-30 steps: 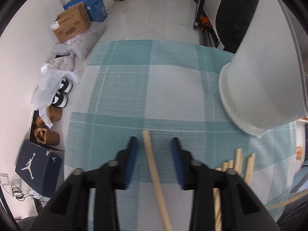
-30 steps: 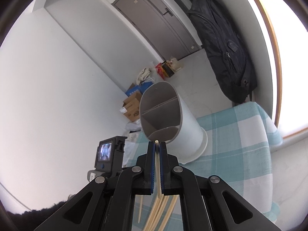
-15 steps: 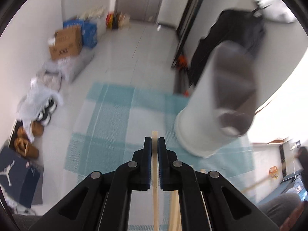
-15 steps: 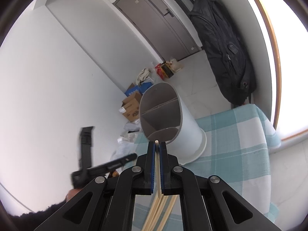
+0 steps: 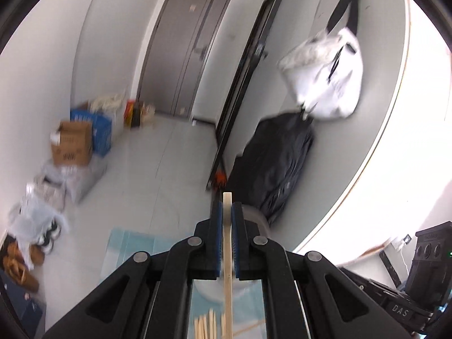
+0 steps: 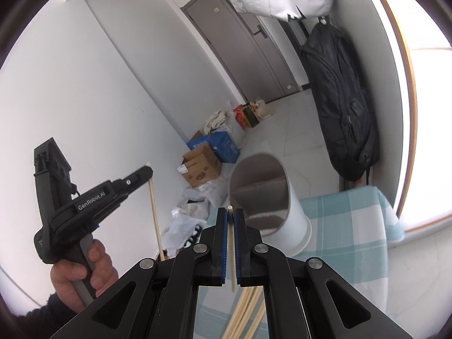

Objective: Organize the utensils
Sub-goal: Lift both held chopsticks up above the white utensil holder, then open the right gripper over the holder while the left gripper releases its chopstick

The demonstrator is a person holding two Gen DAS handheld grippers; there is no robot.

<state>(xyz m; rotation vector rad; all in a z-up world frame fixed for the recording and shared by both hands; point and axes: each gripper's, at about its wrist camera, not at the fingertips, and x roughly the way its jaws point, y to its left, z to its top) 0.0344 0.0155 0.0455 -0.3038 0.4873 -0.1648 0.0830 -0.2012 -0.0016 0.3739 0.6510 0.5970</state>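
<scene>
Home entryway: shoes [image 5: 46,233], hung backpack [image 6: 343,104]

White walls [image 6: 84,70], grey door [image 5: 183,50], pale tiled floor [image 5: 158,175] (cluttered) — bright window [image 6: 429,127], boxes [image 6: 202,165].

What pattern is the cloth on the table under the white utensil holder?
The tablecloth has a teal-and-white check, showing best in the right wrist view.

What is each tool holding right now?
Left tool: closed on a pale wooden chopstick.
Right tool: closed on another pale wooden chopstick.
</scene>
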